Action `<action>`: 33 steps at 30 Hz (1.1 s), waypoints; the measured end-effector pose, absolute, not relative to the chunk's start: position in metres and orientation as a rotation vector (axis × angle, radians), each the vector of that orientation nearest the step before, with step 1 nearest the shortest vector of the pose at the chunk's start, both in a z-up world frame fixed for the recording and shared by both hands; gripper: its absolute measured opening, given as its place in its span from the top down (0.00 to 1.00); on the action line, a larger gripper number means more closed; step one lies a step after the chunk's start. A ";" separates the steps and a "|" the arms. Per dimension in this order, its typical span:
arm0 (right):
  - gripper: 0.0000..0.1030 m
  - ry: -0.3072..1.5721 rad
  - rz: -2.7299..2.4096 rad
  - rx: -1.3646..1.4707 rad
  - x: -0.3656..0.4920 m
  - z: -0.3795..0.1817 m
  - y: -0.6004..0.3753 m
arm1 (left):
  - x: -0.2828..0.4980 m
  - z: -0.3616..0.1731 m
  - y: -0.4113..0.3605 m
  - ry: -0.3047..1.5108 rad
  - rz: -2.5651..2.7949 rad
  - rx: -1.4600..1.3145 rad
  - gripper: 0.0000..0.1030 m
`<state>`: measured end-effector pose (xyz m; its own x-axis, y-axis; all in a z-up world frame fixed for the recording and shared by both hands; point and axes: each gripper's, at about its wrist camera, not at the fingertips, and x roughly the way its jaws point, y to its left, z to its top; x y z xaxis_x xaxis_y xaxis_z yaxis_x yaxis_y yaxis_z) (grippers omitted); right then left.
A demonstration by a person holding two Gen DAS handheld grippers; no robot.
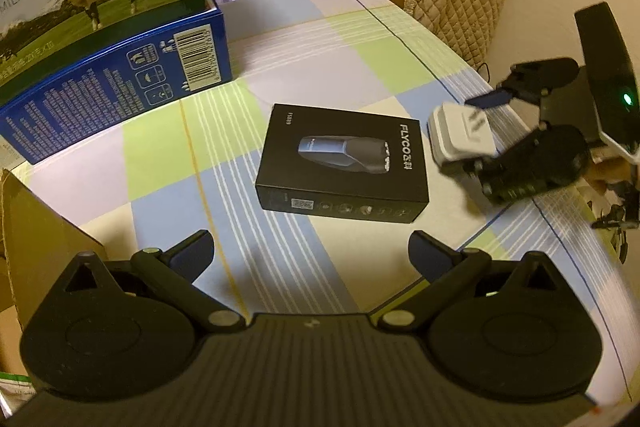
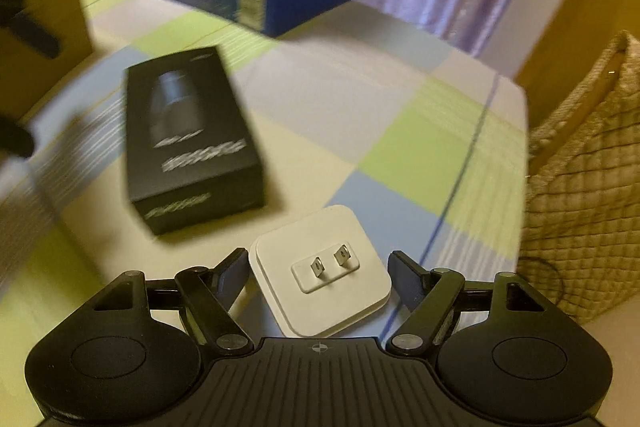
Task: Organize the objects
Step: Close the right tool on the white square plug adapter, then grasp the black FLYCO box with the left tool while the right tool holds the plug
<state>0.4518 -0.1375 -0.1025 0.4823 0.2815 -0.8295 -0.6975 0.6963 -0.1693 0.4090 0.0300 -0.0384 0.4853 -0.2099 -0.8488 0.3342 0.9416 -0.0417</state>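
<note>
the right gripper (image 2: 319, 269) clamps a square white two-prong plug adapter (image 2: 322, 271) at lower centre. the left gripper (image 1: 311, 254) gapes wide, empty. a black rectangular cardboard shaver box (image 1: 343, 163) lies mid-frame on the checked pastel tablecloth (image 1: 360, 51).

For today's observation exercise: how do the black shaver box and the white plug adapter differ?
The shaver box is black and printed; the plug adapter is plain white with two metal prongs. The box is larger. The box lies free on the tablecloth; the adapter sits between the right gripper fingers. Both are boxy.
</note>
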 end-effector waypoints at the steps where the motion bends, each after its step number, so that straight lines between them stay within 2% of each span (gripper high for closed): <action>1: 0.29 0.869 0.608 -0.532 0.456 -0.102 -0.136 | 0.409 -0.039 0.031 1.013 -0.329 0.135 0.01; 7: 0.29 0.794 0.633 -0.530 0.466 -0.100 -0.132 | 0.406 -0.039 0.034 1.017 -0.329 0.140 0.01; 10: 0.29 0.750 0.800 -0.651 0.448 -0.099 -0.120 | 0.407 -0.037 0.037 1.017 -0.330 0.135 0.01; 18: 0.29 0.750 1.025 -0.702 0.415 -0.097 -0.107 | 0.413 -0.037 0.043 1.025 -0.293 0.073 0.01; 27: 0.29 0.764 0.831 -0.602 0.443 -0.092 -0.122 | 0.427 -0.041 0.044 1.039 -0.238 0.042 0.01; 33: 0.29 0.674 0.904 -0.806 0.432 -0.099 -0.111 | 0.437 -0.050 0.045 1.073 -0.232 0.018 0.01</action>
<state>0.4317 -0.1109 -0.0985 0.4596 0.4109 -0.7874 -0.8721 0.3766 -0.3125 0.4370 0.0451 -0.0502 0.4560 -0.1793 -0.8718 0.1965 0.9756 -0.0979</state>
